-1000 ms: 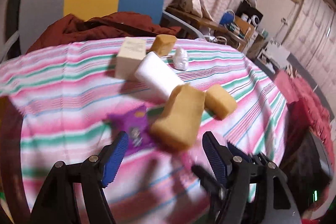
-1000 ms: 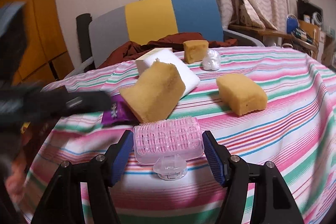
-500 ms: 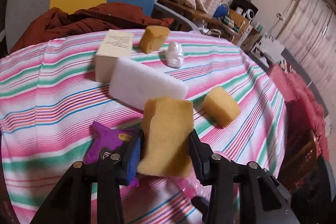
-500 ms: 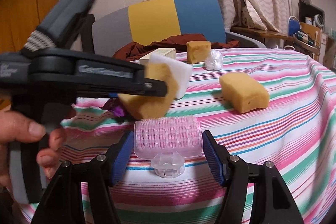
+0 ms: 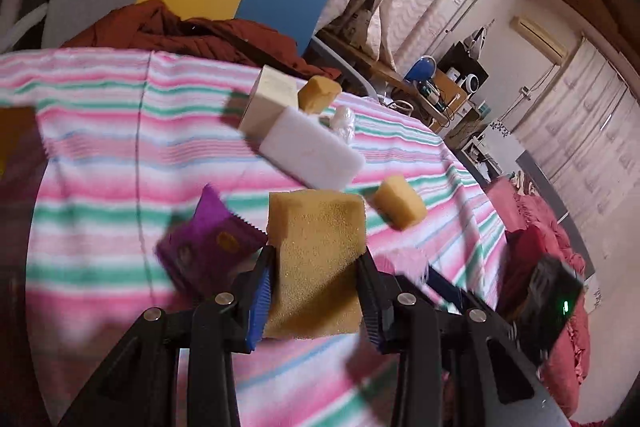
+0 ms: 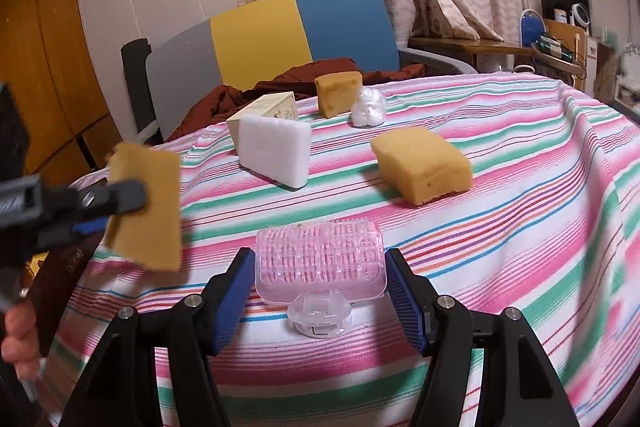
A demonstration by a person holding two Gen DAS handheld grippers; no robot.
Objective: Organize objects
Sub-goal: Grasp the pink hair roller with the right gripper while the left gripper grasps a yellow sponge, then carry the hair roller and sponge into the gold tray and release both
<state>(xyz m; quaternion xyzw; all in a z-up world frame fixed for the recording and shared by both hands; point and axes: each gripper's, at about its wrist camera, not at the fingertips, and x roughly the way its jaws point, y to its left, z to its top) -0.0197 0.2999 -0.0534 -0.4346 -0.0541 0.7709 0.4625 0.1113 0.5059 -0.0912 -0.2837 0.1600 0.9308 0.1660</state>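
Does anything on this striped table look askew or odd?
Slightly: the white foam block stands on edge, leaning against the cream cardboard box, and the purple foil packet lies crumpled beside the left tongs.

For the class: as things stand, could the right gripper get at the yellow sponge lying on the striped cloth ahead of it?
Probably not yet. The path across the cloth to the sponge looks free, but the right gripper is already shut on a pink plastic brush, so it would have to set that down first.

The left gripper (image 5: 316,287) has just been closed on a yellow sponge (image 5: 316,251), while a pink brush (image 6: 320,263) is clamped by the right gripper (image 6: 320,291).
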